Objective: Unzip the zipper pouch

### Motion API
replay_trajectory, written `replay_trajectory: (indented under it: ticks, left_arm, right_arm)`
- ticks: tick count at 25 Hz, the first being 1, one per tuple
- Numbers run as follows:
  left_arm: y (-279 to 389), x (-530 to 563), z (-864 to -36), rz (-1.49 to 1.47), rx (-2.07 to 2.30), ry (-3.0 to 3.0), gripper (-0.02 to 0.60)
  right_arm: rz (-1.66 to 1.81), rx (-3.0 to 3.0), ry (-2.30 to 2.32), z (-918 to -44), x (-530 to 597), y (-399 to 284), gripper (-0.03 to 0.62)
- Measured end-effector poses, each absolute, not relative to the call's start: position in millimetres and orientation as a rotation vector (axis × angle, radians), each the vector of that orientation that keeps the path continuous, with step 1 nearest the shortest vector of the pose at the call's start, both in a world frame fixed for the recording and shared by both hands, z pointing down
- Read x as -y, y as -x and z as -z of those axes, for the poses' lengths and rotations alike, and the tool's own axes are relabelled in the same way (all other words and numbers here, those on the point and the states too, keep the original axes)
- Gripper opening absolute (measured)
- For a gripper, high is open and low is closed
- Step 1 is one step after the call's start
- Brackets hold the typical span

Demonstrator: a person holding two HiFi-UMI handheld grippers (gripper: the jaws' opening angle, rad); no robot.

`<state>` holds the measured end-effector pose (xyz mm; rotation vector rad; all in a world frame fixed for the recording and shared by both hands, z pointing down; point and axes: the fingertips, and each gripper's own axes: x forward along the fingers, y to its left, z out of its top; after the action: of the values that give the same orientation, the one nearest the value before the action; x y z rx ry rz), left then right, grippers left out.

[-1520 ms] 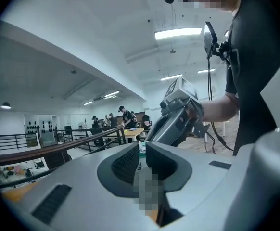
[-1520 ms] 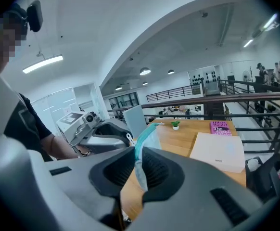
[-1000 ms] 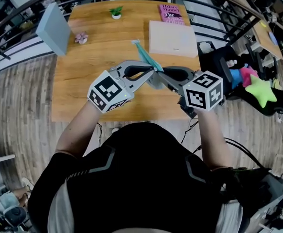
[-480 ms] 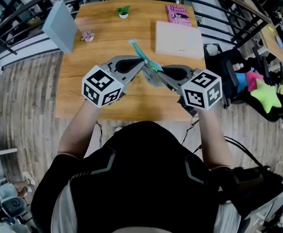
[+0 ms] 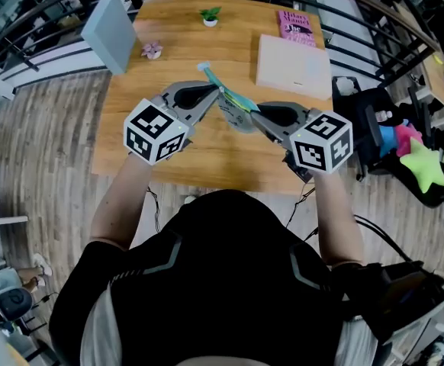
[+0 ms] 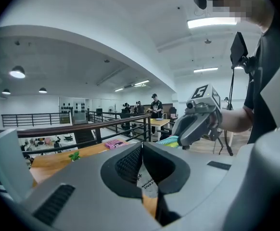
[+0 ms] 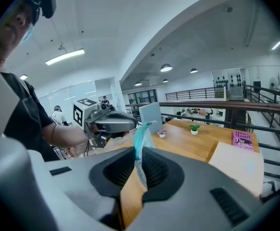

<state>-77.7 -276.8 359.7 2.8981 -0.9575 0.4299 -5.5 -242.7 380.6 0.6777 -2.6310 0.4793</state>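
Behind a dark metal railing (image 7: pixel 212 104) on an upper office floor stands a light wooden table (image 5: pixel 168 155). A pink book (image 5: pixel 297 27), a flat off-white box (image 5: pixel 293 65) and a small potted green plant (image 5: pixel 210 15) sit at its far side, well apart from the work. Above the table's middle the person holds up the zipper pouch (image 5: pixel 234 117), a translucent bag with a teal zip edge, spanned between the two tools rather than lying flat. The right gripper (image 5: pixel 251 113) is clamped on the pouch's near right end. Its own view shows the teal edge rising from between the pressed jaws, so it likely serves as the anchor. The left gripper (image 5: pixel 219 95) meets the teal edge from the left with its jaws squeezed fully together. It probably pinches the slider's tab, though that is too small to see. Keeping the pouch taut in the air should let the slider run without the material bunching.
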Motion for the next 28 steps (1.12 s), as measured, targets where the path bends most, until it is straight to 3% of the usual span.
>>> replay_trajectory:
  ticks: [21,28]
  left_arm:
    - [171,287,-372,-0.399,1.347,-2.618,0.031]
    - [172,282,-383,-0.392,1.36,-2.559,0.031]
  right_arm:
    - [-0.48,2.653,-0.54,-392,250,21,0.055]
    - [-0.48,2.649,-0.535,-398,258,19,0.055]
